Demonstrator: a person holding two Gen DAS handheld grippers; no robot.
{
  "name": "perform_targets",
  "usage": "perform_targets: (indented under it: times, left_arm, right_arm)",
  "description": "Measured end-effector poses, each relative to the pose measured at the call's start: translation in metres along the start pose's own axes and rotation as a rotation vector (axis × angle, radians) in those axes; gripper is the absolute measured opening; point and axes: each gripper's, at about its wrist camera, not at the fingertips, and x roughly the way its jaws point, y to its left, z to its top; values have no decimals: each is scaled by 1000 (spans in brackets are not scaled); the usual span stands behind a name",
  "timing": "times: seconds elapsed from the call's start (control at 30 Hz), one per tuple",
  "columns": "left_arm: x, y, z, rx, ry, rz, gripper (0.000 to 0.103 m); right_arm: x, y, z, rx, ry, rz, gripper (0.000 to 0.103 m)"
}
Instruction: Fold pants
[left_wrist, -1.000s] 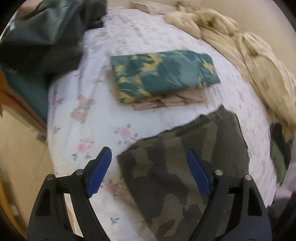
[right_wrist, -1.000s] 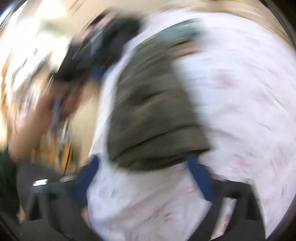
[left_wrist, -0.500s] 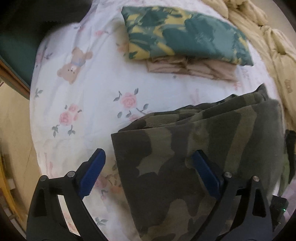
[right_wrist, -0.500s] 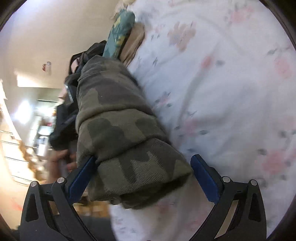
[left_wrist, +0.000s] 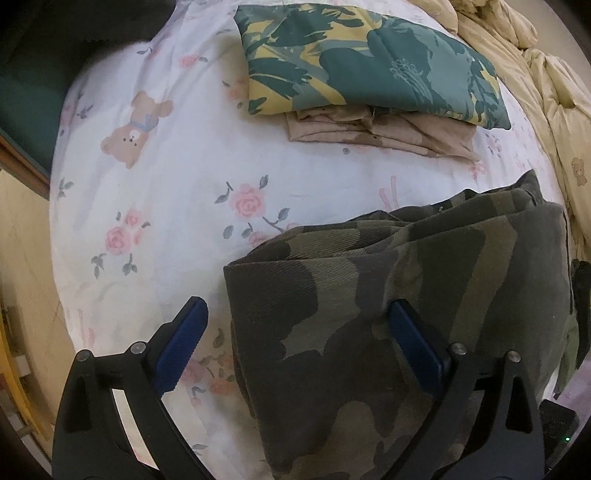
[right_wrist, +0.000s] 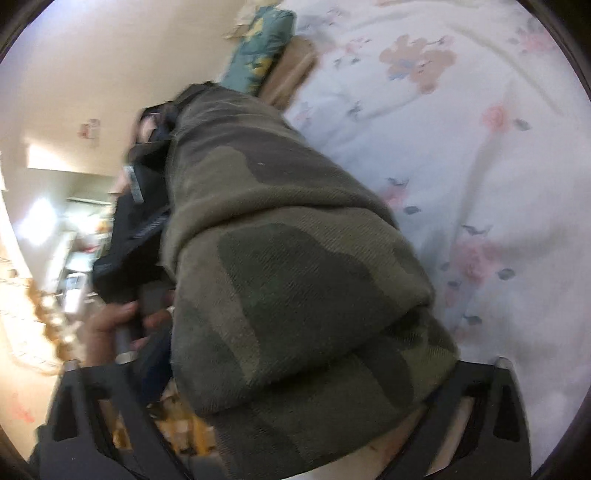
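Folded camouflage pants (left_wrist: 369, 295) lie on the floral bed sheet (left_wrist: 166, 184). My left gripper (left_wrist: 295, 308) points down over their near left corner. Its jaws are opening wide, one finger above the sheet and the other above the fabric, and the pads grip nothing. In the right wrist view the pants (right_wrist: 277, 240) are a thick bundle running away from the camera. My right gripper (right_wrist: 314, 354) is closing on the bundle's near end. The cloth bulges over both fingers and hides the pads.
A folded green and yellow leaf-print cloth (left_wrist: 369, 62) rests on folded beige cloth (left_wrist: 380, 129) further up the bed. A beige quilt (left_wrist: 554, 92) is heaped along the right. The bed's wooden edge (left_wrist: 22, 162) is at left. A hand (right_wrist: 107, 325) holds the other gripper's handle.
The left wrist view dropped closer to the pants and its jaws spread wider. The right gripper pushed in on the bundle's end and its jaws narrowed around it.
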Motion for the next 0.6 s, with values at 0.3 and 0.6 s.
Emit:
perform_targets:
  times: [0.3,0.6]
  left_arm:
    - [-52,35,9,-76,-78,-161,96]
    - [-60,29,17,-77,-148,-229,96]
  right_arm:
    - [-41,22,42,-57,64,141,40]
    - [-43,0,181,-252,252,-10,38]
